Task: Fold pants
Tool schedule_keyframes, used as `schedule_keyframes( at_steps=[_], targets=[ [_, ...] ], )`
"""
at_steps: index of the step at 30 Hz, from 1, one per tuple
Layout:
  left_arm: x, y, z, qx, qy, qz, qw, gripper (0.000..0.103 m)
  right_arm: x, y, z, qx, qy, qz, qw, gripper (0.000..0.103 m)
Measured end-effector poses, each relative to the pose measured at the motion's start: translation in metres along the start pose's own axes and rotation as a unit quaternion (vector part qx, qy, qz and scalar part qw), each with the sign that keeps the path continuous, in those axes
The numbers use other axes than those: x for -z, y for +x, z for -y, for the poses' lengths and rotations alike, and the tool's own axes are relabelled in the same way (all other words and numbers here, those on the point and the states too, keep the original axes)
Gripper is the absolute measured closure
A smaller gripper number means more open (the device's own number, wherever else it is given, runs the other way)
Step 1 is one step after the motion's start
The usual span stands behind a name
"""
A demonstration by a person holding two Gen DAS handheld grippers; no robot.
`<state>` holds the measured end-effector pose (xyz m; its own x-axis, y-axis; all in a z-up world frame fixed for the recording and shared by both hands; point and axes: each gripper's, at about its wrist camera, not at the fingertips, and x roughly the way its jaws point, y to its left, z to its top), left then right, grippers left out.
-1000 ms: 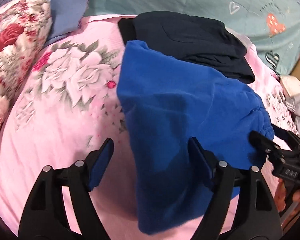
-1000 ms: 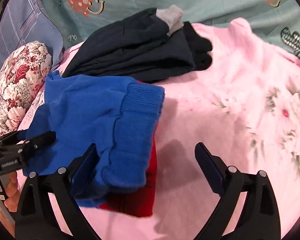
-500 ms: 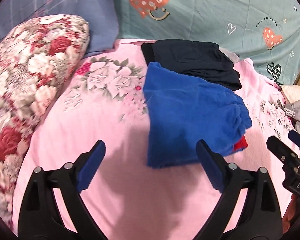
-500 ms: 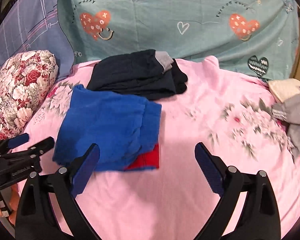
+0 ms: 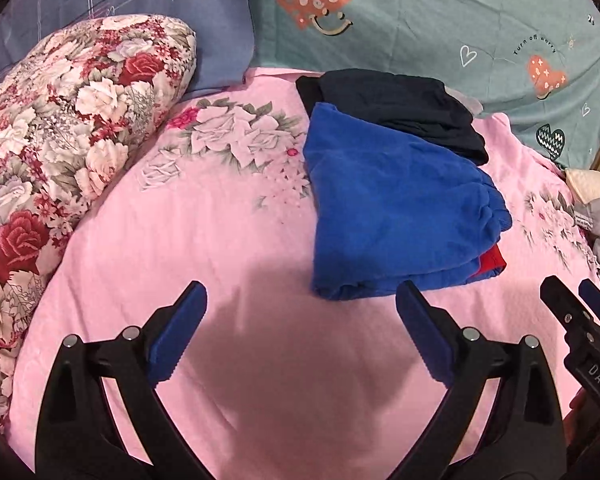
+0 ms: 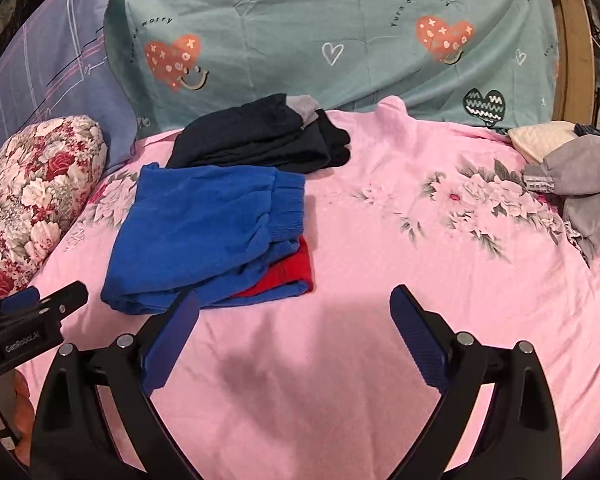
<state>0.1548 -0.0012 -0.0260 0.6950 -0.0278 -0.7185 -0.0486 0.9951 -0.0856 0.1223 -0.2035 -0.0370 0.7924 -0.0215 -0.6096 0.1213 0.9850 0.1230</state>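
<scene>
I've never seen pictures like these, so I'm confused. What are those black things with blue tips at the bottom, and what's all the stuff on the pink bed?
Those are grabbing tools. A person holds one in each hand, and each has a small camera looking along its two fingers. One picture is from the left gripper, the other from the right gripper. Each camera also catches the other tool at the picture's edge.

On the pink flowered sheet lie folded blue pants with something red peeking out underneath. Behind them sits a dark folded pile. A flowered pillow is at the left, and grey clothes wait at the right.

Both tools stand open, over bare sheet. The left one's fingers have just been opening. Nothing is held.
</scene>
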Motion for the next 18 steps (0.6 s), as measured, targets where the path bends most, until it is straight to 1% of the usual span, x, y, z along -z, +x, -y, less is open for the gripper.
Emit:
schedule_keyframes(
  at_steps=[1, 4, 11, 18],
  targets=[
    [0.002, 0.002, 0.001, 0.004, 0.001, -0.007, 1.0, 0.006, 0.001, 0.0, 0.001, 0.003, 0.002, 0.0, 1.0, 0.007],
    [0.005, 0.006, 0.005, 0.009, 0.01, -0.017, 0.9998, 0.006, 0.002, 0.003, 0.001, -0.008, 0.007, -0.01, 1.0, 0.007],
    [0.009, 0.006, 0.009, 0.011, 0.019, -0.021, 0.9995, 0.006, 0.008, 0.011, -0.003, -0.001, -0.001, -0.023, 1.0, 0.007],
    [0.008, 0.001, 0.009, -0.007, 0.024, -0.01, 0.9996, 0.006, 0.01, 0.011, -0.01, 0.008, -0.018, -0.02, 1.0, 0.007]
  ],
)
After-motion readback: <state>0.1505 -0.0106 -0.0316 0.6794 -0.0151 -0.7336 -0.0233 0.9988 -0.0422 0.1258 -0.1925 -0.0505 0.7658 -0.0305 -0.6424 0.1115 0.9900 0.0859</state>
